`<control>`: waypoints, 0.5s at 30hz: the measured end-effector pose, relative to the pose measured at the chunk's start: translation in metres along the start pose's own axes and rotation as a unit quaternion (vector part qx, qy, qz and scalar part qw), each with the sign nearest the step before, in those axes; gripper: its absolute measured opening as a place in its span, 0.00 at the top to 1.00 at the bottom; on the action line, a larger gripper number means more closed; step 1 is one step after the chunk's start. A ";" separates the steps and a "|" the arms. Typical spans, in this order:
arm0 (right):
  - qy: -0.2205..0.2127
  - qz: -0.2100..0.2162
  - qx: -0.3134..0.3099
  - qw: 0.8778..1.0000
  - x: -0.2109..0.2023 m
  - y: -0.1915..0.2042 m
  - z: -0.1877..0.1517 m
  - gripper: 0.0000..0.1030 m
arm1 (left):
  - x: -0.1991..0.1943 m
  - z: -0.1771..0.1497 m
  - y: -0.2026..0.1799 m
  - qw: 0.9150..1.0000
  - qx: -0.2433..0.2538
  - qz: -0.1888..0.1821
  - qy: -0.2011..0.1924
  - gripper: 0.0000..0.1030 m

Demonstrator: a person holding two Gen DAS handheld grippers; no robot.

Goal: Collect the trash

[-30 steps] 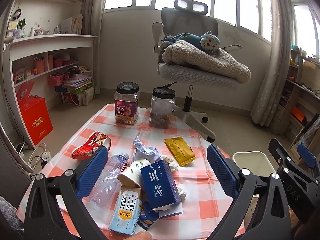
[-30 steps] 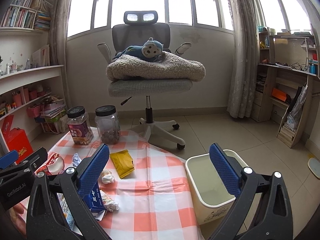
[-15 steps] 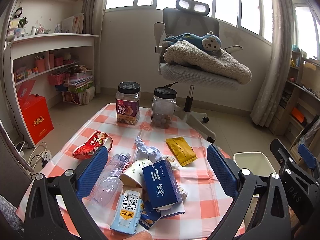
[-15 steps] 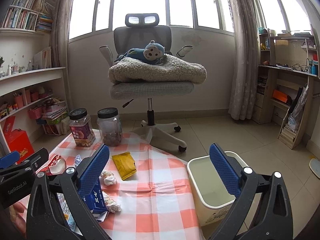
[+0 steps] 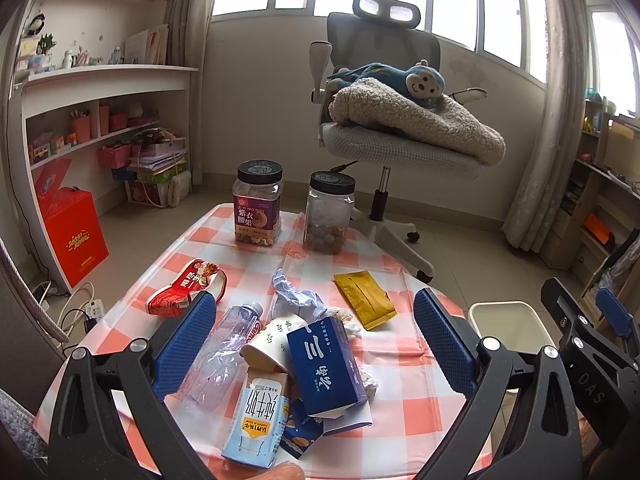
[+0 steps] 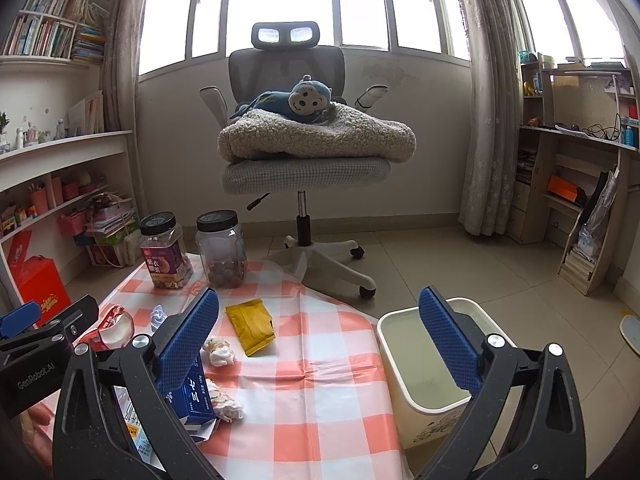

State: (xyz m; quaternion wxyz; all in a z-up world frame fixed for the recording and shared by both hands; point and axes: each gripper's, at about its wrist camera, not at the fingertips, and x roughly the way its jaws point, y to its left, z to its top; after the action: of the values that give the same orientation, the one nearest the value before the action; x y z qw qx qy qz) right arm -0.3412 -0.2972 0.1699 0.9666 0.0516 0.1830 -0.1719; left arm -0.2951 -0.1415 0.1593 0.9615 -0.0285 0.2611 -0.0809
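Trash lies on a red-checked table (image 5: 400, 364): a blue carton (image 5: 326, 366), a milk carton (image 5: 258, 416), a paper cup (image 5: 270, 344), a clear bottle (image 5: 218, 356), a red wrapper (image 5: 182, 288), a yellow packet (image 5: 364, 300), crumpled paper (image 5: 294, 296). My left gripper (image 5: 316, 338) is open above the pile, holding nothing. My right gripper (image 6: 318, 338) is open and empty over the table's right edge. The yellow packet (image 6: 252, 324) and tissue wads (image 6: 220, 352) show there. A cream bin (image 6: 432, 364) stands on the floor at the right.
Two black-lidded jars (image 5: 258, 204) (image 5: 328, 214) stand at the table's far end. An office chair (image 6: 304, 168) with a blanket and a plush monkey is behind the table. Shelves line the left wall (image 5: 100, 120) and right wall (image 6: 576, 184).
Both grippers have tilted or drifted slightly, so the scene sits a little lower in both views. Both stay open. Nothing on the table has moved.
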 end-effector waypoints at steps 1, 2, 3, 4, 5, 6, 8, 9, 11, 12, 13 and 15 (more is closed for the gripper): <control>0.000 0.000 0.000 1.000 0.000 0.000 0.000 0.07 | -0.004 -0.001 -0.003 1.000 0.000 0.000 0.001 0.07; 0.000 0.000 0.000 1.000 0.000 0.000 -0.001 0.07 | -0.004 -0.002 -0.002 1.000 0.000 0.000 0.001 0.07; 0.000 -0.001 0.000 1.000 0.000 0.000 -0.001 0.07 | -0.004 -0.003 -0.001 1.000 0.001 -0.001 0.001 0.07; 0.001 -0.001 0.000 1.000 0.000 0.000 -0.001 0.07 | -0.005 -0.003 0.000 1.000 0.001 -0.001 0.001 0.07; 0.000 0.000 0.001 1.000 0.000 0.000 -0.001 0.07 | -0.008 -0.004 -0.003 1.000 0.001 -0.001 0.003 0.07; 0.001 0.001 0.002 1.000 0.000 0.000 -0.001 0.07 | -0.011 -0.005 -0.005 1.000 0.001 0.000 0.004 0.07; 0.001 0.001 0.001 1.000 0.000 0.000 -0.002 0.07 | -0.012 -0.006 -0.003 1.000 0.002 -0.002 0.004 0.07; 0.001 0.001 0.001 1.000 0.000 0.000 -0.002 0.07 | -0.012 -0.006 -0.002 1.000 0.002 -0.002 0.004 0.07; 0.001 0.001 0.000 1.000 0.000 0.000 -0.002 0.07 | -0.012 -0.007 -0.001 1.000 0.004 -0.002 0.004 0.07; 0.000 0.001 0.000 1.000 0.000 0.000 -0.002 0.07 | -0.012 -0.007 0.000 1.000 0.004 -0.002 0.004 0.07; 0.000 0.001 0.000 1.000 0.000 0.000 -0.001 0.07 | -0.012 -0.008 0.001 1.000 0.004 -0.003 0.004 0.07; 0.001 0.001 0.001 1.000 0.000 0.000 -0.002 0.07 | -0.015 -0.009 0.000 1.000 0.005 -0.003 0.006 0.07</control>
State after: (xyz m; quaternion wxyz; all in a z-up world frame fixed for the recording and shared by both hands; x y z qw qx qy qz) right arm -0.3415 -0.2972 0.1684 0.9665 0.0528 0.1837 -0.1714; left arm -0.3122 -0.1388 0.1594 0.9597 -0.0245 0.2665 -0.0854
